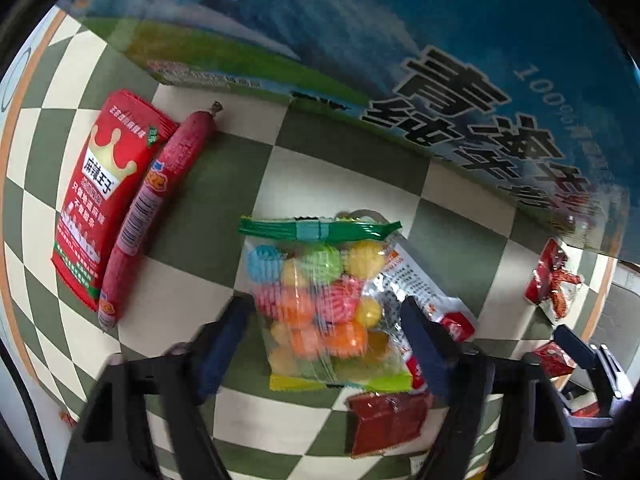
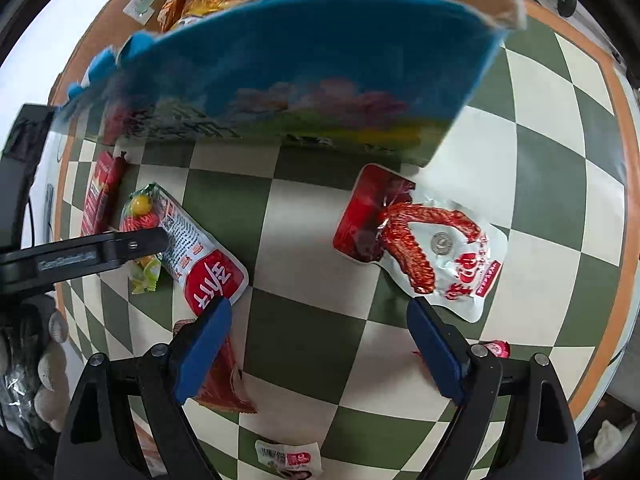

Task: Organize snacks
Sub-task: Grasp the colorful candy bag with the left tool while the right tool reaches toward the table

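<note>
Straddling the candy bag (image 1: 320,300), left gripper (image 1: 328,344) has jaws part-open, pads either side, not yet pressing. Likely step: picking it for the carton (image 2: 304,64); next it needs closing, then lifting. Right gripper (image 2: 320,344) gapes wide w/ nothing held, above checkered cloth (image 2: 304,240) near chicken-wing pack (image 2: 424,240). Only right view shows snacks inside carton.

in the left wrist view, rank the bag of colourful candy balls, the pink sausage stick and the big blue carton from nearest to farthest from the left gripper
1. Bag of colourful candy balls: between the jaws of the left gripper, not yet pinched.
2. Pink sausage stick: off to the left, lying against a red snack packet.
3. Big blue carton: across the top of the view, behind both.
</note>
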Tool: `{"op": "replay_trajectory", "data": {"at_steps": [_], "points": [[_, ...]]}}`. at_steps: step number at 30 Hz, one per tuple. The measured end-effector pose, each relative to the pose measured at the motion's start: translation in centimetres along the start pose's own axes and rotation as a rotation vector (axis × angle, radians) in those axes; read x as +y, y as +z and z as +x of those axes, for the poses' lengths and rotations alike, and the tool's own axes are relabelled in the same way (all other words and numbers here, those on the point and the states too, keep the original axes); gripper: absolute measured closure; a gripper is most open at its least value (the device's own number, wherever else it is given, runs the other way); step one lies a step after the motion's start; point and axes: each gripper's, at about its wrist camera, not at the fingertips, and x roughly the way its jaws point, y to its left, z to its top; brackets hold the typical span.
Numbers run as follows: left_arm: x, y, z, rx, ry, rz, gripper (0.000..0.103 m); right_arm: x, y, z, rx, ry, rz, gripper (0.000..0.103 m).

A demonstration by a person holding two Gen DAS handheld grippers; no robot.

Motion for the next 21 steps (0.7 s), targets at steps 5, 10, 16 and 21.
{"op": "replay_trajectory", "data": {"at_steps": [5, 10, 16, 21], "points": [[0.2, -0.9, -0.5, 0.000, 0.013, 0.014, 0.052, 1.2, 0.1, -0.2, -0.009, 0.023, -0.020, 0.012], [1.6, -4.5, -0.7, 0.001, 0.083, 0.051, 0.053, 3.9, -1.1, -0.8, 0.026, 0.026, -0.064, 0.012], [3.6, -10.1, -0.3, 0.016, 0.163, 0.083, 0.053, 8.5, -4.7, 1.1, 0.081, 0.035, -0.081, 0.012], [5.6, -12.7, 0.8, 0.044, 0.190, 0.069, 0.053, 11.5, -6.0, 3.8, 0.126, 0.012, -0.074, 0.012]]}}
